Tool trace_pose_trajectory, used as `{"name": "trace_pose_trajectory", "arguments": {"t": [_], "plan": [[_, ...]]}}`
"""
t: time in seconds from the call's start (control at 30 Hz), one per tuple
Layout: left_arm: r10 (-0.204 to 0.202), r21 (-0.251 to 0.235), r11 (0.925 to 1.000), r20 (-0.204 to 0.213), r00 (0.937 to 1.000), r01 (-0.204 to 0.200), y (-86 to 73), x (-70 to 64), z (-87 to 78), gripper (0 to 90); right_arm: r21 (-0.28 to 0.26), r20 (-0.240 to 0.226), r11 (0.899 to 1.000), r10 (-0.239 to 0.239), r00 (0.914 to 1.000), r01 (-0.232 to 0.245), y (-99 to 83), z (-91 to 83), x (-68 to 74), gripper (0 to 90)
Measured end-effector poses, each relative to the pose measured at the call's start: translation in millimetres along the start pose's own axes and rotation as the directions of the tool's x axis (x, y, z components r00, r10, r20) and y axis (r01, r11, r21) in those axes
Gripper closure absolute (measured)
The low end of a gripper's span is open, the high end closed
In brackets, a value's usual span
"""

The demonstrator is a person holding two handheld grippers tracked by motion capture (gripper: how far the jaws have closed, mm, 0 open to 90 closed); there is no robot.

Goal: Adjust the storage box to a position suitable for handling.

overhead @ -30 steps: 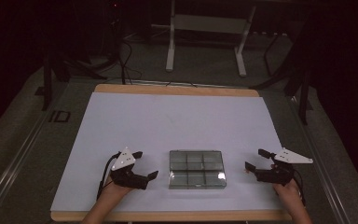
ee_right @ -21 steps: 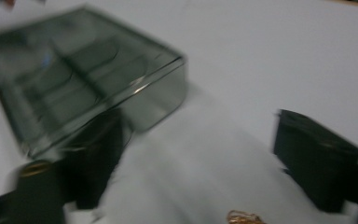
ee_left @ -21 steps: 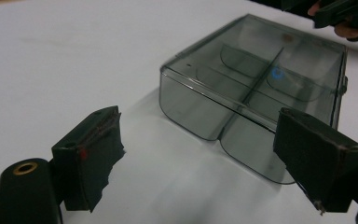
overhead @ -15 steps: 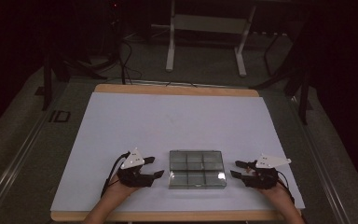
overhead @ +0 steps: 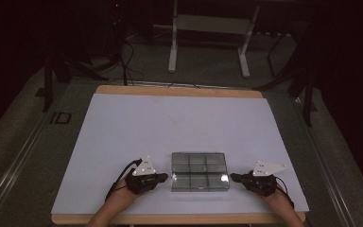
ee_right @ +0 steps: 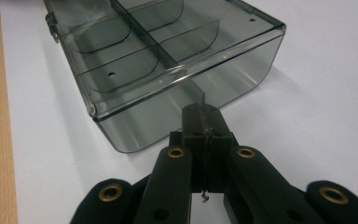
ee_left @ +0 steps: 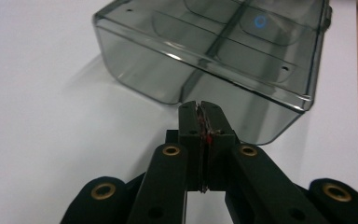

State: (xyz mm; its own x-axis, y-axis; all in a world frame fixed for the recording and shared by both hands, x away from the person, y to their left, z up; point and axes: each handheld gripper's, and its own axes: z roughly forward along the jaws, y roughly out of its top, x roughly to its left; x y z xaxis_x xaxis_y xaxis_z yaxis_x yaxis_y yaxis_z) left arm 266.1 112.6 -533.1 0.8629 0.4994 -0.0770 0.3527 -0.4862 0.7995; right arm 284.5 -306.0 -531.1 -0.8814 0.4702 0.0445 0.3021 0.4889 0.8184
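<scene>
A person sits at a white table with a two-jaw gripper in each hand, and a clear smoky-grey plastic compartment box lies between the two tools, near the table's front edge. Starting at the left: the left gripper has come in from its wider position of a second ago, when it sat tilted and well clear of the box. It is now level, with its tip just at the box's left end wall. In the left gripper view its jaws are pressed fully together with nothing between them, and the box wall rises directly ahead of the tips, touching or a hair short; which of these cannot be told. The box itself has not shifted; its lid looks closed, its dividers show through the top, and the compartments appear empty. On the right, the right gripper has likewise swung inward and dropped flat, and now sits just beside the box's right end. In the right gripper view its jaws are also clamped together, holding nothing, with the box's end wall straight in front of the tips. Both tools having closed in on opposite ends suggests the person is about to squeeze, steady or slide the box between them; no grip is made yet.
</scene>
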Motion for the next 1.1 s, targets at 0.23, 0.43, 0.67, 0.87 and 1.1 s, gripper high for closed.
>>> {"name": "trace_pose_trajectory", "arguments": {"t": [0.23, 0.43, 0.67, 0.87, 1.1], "plan": [[0.035, 0.011, 0.9993, 0.012, 0.9993, -0.035, 1.8, -4.5, 4.6, 90.0, -0.006, -0.010, 1.000, -0.002, 1.0000, 0.002, -1.2, -0.1, 0.9, 90.0], [0.023, 0.001, 0.9997, 0.017, 0.9996, -0.023, 1.0, -4.7, 6.8, 90.0, 0.000, -0.020, 1.000, -0.010, 0.9998, 0.010, 0.0, 2.6, 3.5, 90.0], [0.027, 0.006, 0.9996, 0.016, 0.9995, -0.027, 1.1, -6.2, 6.4, 90.0, -0.005, -0.033, 1.000, -0.019, 0.9993, 0.018, 2.7, 4.2, 6.1, 90.0], [0.023, 0.002, 0.9997, 0.020, 0.9995, -0.023, 3.6, -6.3, 3.9, 90.0, -0.012, -0.022, 1.000, -0.020, 0.9996, 0.020, 6.4, 0.3, 8.5, 90.0], [0.023, -0.020, 0.9995, 0.018, 0.9996, -0.023, 7.4, -8.2, -1.6, 90.0, -0.017, -0.034, 1.000, -0.016, 0.9993, 0.015, 7.4, -1.0, 9.1, 90.0]]}}
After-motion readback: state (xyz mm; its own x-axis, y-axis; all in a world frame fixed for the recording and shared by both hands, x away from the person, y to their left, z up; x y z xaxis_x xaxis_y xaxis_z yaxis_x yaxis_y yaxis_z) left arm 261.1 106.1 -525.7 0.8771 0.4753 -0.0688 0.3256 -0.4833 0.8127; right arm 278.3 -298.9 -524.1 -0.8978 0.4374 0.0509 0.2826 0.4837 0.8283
